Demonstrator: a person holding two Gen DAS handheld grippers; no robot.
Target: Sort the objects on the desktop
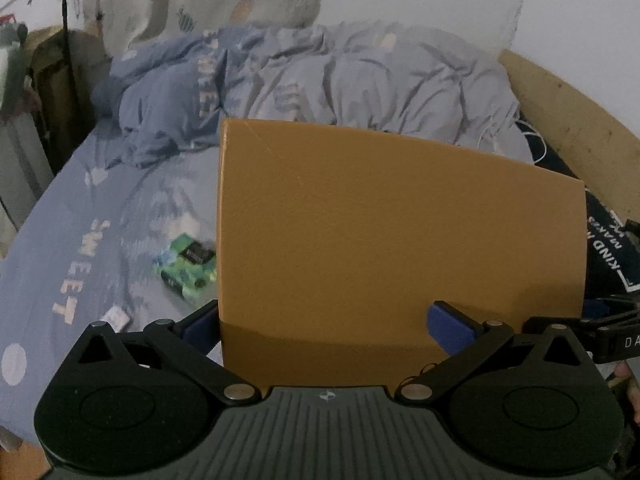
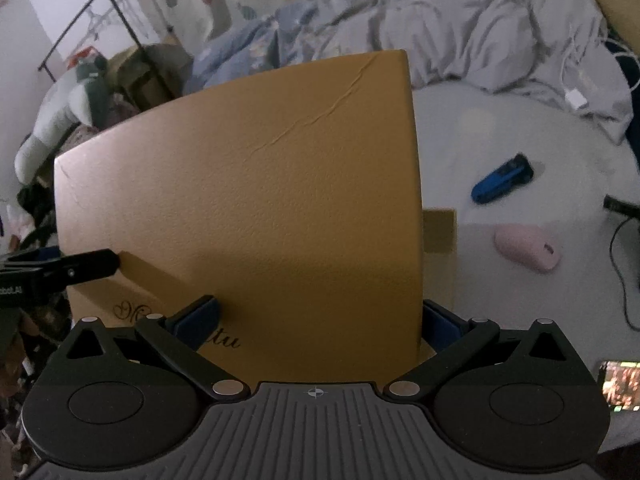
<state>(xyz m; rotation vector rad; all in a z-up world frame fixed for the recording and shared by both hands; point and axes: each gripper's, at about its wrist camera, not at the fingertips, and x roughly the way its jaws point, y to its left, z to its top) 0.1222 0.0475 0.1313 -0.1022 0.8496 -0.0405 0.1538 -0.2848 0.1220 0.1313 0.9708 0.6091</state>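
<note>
The box lid (image 2: 256,184), big and yellow-brown, stood up in the air between both grippers. Our left gripper (image 1: 332,320) pinched one edge of it and our right gripper (image 2: 320,316) pinched the other. We thought little was sorted yet: a pink mouse (image 2: 527,253) and a blue clip (image 2: 502,184) lay loose on the white tabletop (image 2: 500,128).

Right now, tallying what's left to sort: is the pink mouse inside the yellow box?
No, the pink mouse lies on the white surface beside the yellow box.
</note>
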